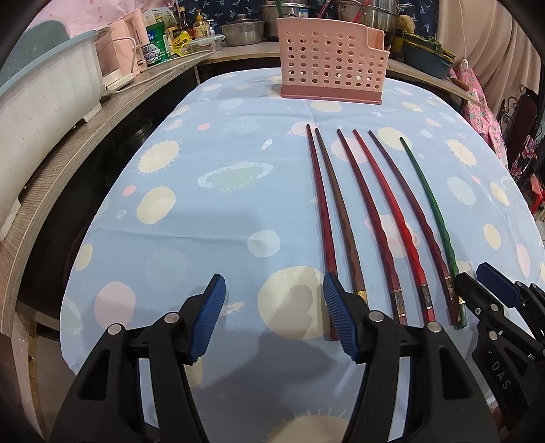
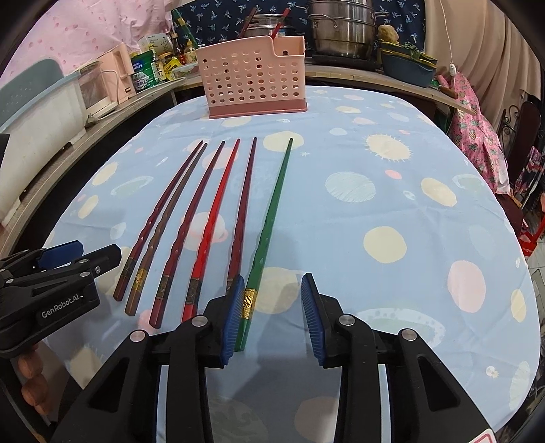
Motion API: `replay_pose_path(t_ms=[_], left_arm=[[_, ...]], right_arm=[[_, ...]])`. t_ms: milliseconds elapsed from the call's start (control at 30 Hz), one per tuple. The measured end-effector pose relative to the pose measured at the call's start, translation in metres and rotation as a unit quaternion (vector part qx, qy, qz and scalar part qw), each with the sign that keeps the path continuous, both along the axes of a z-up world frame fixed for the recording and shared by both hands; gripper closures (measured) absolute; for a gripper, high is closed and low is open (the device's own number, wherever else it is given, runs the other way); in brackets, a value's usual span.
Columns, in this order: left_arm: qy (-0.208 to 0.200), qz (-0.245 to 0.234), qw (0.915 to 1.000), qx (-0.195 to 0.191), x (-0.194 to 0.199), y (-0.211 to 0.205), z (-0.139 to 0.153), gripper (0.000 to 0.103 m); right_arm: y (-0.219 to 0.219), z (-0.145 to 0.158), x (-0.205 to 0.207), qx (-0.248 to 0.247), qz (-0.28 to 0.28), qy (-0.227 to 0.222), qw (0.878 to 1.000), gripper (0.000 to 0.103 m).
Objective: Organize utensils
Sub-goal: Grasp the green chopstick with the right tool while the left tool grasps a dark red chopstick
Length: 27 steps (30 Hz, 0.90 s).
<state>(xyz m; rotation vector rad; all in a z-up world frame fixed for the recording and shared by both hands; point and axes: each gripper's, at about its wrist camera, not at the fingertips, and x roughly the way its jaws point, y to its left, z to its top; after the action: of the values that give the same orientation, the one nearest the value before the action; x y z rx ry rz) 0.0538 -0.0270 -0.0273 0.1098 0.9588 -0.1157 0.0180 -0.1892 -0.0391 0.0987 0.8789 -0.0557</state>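
Note:
Several long chopsticks lie side by side on the blue patterned tablecloth (image 1: 204, 221): dark red and brown ones (image 1: 344, 218), a bright red one (image 2: 214, 221) and a green one (image 2: 269, 225) at the right end. A pink perforated utensil holder (image 1: 332, 61) stands at the far edge; it also shows in the right wrist view (image 2: 255, 78). My left gripper (image 1: 274, 317) is open and empty, left of the chopstick handles. My right gripper (image 2: 270, 317) is open, its jaws straddling the green chopstick's handle end without closing on it.
A wooden counter (image 1: 68, 160) curves along the left with a white dish rack (image 1: 44, 102), bottles and cans (image 1: 160, 41). Steel pots (image 2: 344, 30) and a blue basin (image 2: 408, 68) sit behind the holder. Chairs with pink cloth (image 2: 477, 112) stand at right.

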Motion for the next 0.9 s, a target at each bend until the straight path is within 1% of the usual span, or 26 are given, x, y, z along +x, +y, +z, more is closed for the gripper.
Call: replay_pose_path(t_ms=[133, 167, 333, 567, 767, 900], left_arm=[[0.003, 0.000, 1.0000, -0.001, 0.0000, 0.0002, -0.0012, 0.046], [0.004, 0.001, 1.0000, -0.001, -0.0002, 0.0006, -0.0016, 0.046], [0.008, 0.001, 1.0000, -0.003, -0.0004, 0.0006, -0.0034, 0.046], [0.015, 0.000, 0.9999, -0.007, 0.0001, 0.0004, -0.0054, 0.046], [0.022, 0.002, 0.9996, -0.016, 0.0003, 0.0002, -0.0056, 0.046], [0.016, -0.001, 0.9997, -0.019, -0.0007, -0.0017, -0.0007, 0.042]], right_arm=[[0.0023, -0.0011, -0.0004, -0.001, 0.003, 0.000, 1.000, 0.072], [0.0026, -0.0020, -0.0004, -0.001, 0.003, 0.002, 1.000, 0.074], [0.0047, -0.0042, -0.0023, -0.013, 0.005, 0.001, 1.000, 0.076], [0.0002, -0.0044, -0.0037, -0.014, 0.001, 0.000, 1.000, 0.086], [-0.0008, -0.0044, -0.0040, -0.013, 0.001, 0.000, 1.000, 0.086], [-0.0005, -0.0044, -0.0041, -0.014, 0.001, 0.000, 1.000, 0.086]])
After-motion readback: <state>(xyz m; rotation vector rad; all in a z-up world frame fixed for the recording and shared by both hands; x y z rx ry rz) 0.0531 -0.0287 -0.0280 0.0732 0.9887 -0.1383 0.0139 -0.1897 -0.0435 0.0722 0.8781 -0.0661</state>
